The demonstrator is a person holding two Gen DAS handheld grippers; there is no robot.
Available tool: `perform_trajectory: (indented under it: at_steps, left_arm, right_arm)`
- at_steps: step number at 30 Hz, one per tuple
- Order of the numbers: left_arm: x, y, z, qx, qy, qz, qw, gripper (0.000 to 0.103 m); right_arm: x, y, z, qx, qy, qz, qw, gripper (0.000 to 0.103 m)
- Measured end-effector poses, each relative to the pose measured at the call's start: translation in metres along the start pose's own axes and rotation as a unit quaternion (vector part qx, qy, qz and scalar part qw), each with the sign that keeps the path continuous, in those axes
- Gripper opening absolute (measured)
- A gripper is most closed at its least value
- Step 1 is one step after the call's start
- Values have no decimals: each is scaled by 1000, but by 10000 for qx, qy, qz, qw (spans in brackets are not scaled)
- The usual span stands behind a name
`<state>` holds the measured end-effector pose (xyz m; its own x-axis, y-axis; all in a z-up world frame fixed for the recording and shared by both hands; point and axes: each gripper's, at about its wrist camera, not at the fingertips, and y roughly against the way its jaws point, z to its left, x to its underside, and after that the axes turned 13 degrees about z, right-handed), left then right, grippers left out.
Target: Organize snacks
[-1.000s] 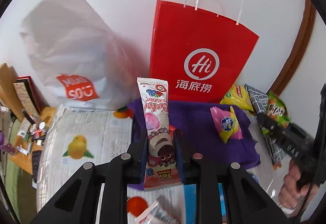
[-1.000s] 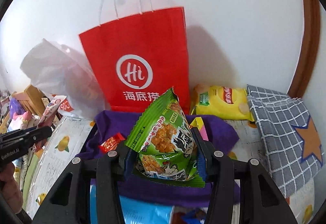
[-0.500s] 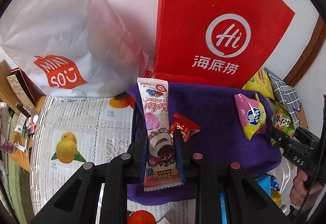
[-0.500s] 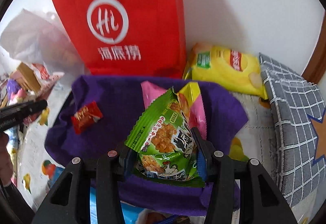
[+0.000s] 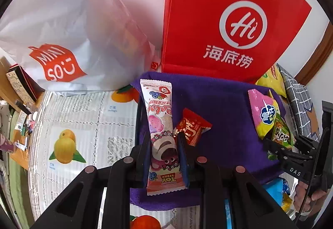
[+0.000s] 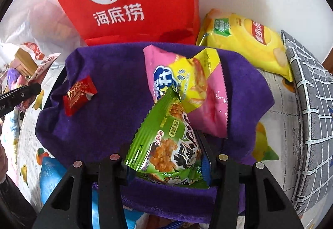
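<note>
**Two Snacks Held Over the Purple Cloth**

The left gripper (image 5: 163, 145) squeezes a long pink snack bar (image 5: 161, 131) above the purple cloth (image 5: 224, 116). A small red packet (image 5: 192, 126) lies beside it. The right gripper (image 5: 281, 146) pinches a green packet (image 5: 282, 134) near a pink bag (image 5: 261, 111).

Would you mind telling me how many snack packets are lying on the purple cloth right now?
2: a small red packet toward its left side and a pink-and-yellow packet toward its right. Others may be hidden behind the held snacks.

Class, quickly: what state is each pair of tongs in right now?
Left tongs: shut on the pink snack bar.
Right tongs: shut on the green snack packet.
</note>
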<state>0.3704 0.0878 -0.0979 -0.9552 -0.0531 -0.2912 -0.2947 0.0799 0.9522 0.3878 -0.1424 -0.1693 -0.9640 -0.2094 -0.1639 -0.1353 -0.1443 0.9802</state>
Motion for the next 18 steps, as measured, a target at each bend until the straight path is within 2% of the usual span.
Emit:
perform_trajectory:
  at_steps: [5, 7, 9, 18]
  left_arm:
    - [-1, -8, -3, 5, -32, 131, 9999, 23]
    - [-1, -12, -4, 2, -27, 181, 9998, 23]
    - [-2, -16, -5, 14, -30, 241, 9997, 23]
    - [-2, -38, -13, 42, -31, 481, 9988, 23]
  right_arm:
    - [0, -2, 8, 104, 163, 57, 9998, 50]
    - [0, 0, 13, 129, 244, 55, 9996, 53]
    - [0, 3, 15, 169, 290, -7, 9994, 58]
    - [7, 38, 11, 117, 264, -432, 9986, 58]
